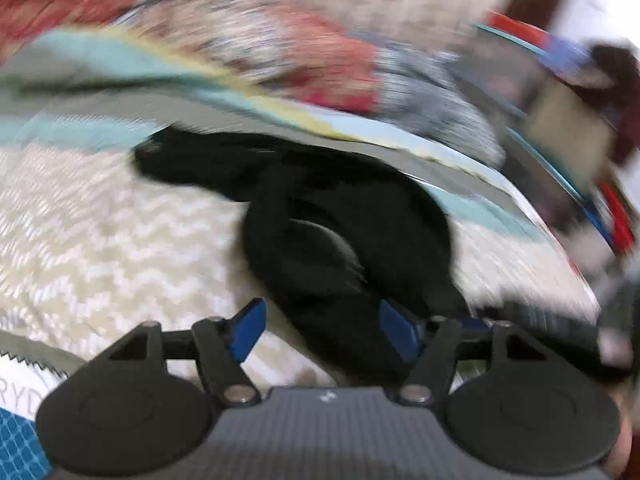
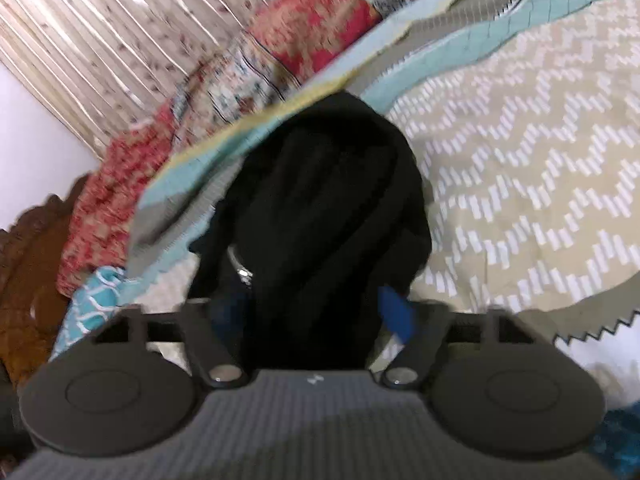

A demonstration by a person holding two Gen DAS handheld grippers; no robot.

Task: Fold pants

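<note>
1. The left gripper (image 1: 322, 330) has its blue fingers (image 1: 248, 330) spread apart, with the black pants (image 1: 340, 224) bunched in the gap and running forward from it; no pad visibly pinches the cloth, so I judge it open around the fabric, not clamped.
2. The right gripper (image 2: 316, 316) shows only one blue finger (image 2: 396, 312); the other is buried in dark cloth. The jaws look spread around the pants (image 2: 320, 208), but whether they grip cannot be told.
3. From both grippers the pants lie straight ahead, their long axis pointing away toward the far edge of the bedspread (image 2: 520, 184). The right gripper looks closer in.
4. The pants are a black, rumpled heap, roughly doubled over, resting on the beige zigzag bedspread (image 1: 100, 240), with the far end near its teal border (image 2: 460, 52). The left view is motion-blurred, so folds are hard to read.
</note>
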